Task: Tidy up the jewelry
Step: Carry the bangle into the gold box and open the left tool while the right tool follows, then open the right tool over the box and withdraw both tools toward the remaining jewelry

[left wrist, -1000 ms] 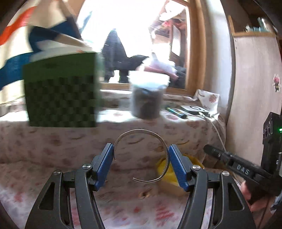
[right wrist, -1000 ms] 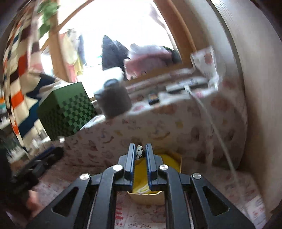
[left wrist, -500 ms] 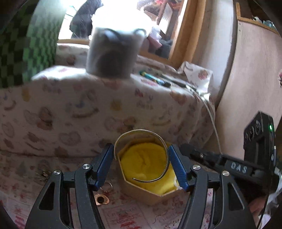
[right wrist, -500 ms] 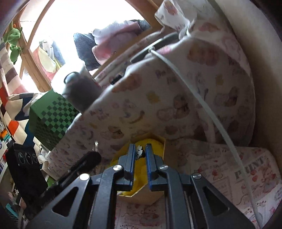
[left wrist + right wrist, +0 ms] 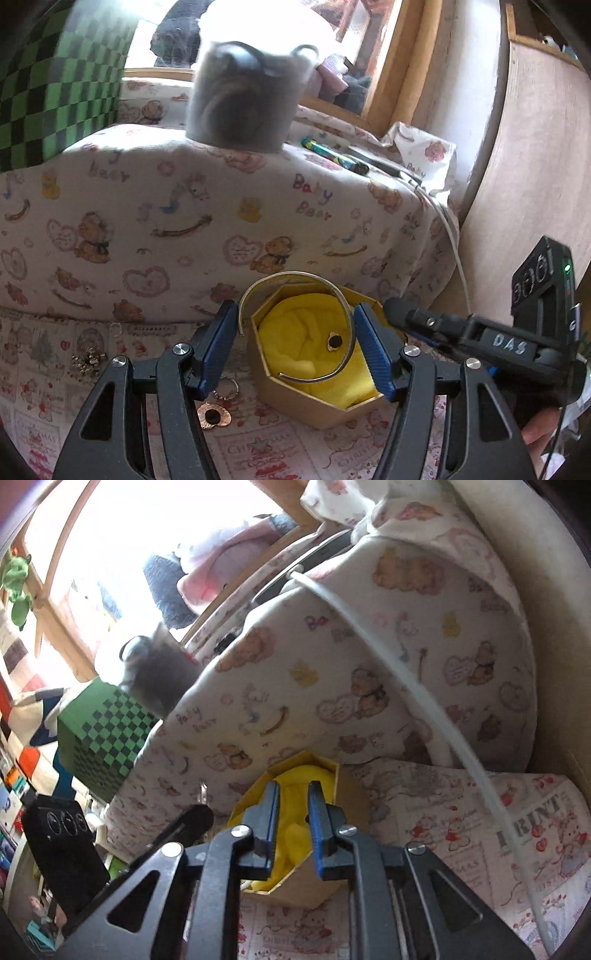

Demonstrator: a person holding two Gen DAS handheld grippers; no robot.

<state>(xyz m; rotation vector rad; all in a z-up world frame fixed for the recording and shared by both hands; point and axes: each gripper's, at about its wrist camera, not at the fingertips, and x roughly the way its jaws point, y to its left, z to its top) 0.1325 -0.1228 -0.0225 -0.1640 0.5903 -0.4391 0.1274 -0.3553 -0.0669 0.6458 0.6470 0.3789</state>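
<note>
Bangle, pinched across its width by the left gripper, hangs directly over the yellow-lined box; right gripper beside it, jaws narrow, empty.

A teddy-bear print cloth drapes a raised ledge and fills the middle of the left wrist view. On its top edge, at twelve o'clock, stands a blurred grey jar. A green checkered box sits at ten o'clock of it. At two o'clock a dark pen lies on the ledge, and a white cable hangs down the cloth's right side. A wooden window frame rises behind, and a pale wooden panel stands at three o'clock.
</note>
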